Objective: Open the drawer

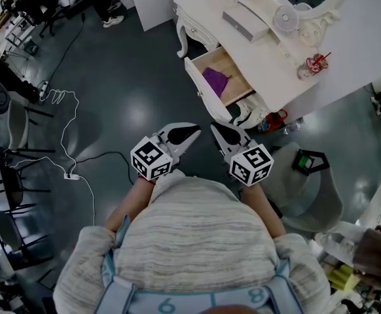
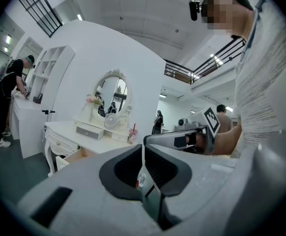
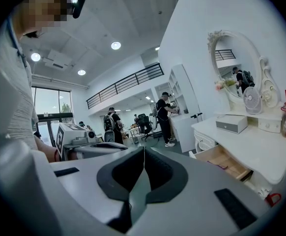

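I'm looking down on a white table that stands against a pale wall at the far right, on a dark, glossy floor. On its top are a grey box, a small round fan and a cup with red straws, with an oval mirror rising behind them. The drawer on the near-left side of the table is already pulled out. Its wooden inside is open to view, and a purple cloth lies in it. The left hand-held gripper and the right hand-held gripper sit side by side close to my body, near the drawer's white front but clear of it. Each gripper view shows its jaws pressed together with nothing between them. The drawer front juts out past the table's curved leg, and that corner is the closest edge ahead of me. The floor to the left of the table is broad and open. A white cable loops across it further left, and dark chairs line the left edge. To my right a grey rounded seat stands close beside the table, and something red lies on the floor under the table's near end, so that side is tighter. A person stands at a white counter in the far room.
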{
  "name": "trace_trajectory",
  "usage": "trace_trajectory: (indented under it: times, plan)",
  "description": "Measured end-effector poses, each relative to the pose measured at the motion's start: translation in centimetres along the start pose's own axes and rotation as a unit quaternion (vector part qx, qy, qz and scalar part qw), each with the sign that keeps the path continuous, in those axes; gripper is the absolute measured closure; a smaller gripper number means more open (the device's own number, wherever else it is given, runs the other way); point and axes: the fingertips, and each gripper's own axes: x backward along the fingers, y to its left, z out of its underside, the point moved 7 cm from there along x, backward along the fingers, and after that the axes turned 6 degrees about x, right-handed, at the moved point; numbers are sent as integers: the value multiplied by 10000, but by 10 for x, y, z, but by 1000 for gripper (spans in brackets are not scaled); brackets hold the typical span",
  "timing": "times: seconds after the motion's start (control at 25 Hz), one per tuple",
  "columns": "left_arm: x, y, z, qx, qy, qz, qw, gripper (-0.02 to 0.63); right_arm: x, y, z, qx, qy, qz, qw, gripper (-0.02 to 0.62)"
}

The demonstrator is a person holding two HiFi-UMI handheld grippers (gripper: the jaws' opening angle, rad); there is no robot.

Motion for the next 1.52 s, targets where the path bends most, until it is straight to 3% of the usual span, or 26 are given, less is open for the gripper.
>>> trace_trajectory:
  times: [0.28, 0.56, 1.52]
  plan:
    - [-5, 14, -3, 23, 18, 38, 10000, 578, -9, -8, -2, -25, 22, 67, 10000, 585]
    - [-9, 55, -7, 58, -19, 52, 10000, 578, -41, -26, -6, -51, -27, 170, 9998, 585]
    - [-42, 288, -95, -4, 81, 284, 9996, 578, -237, -124, -68, -125, -27, 585, 9982, 585]
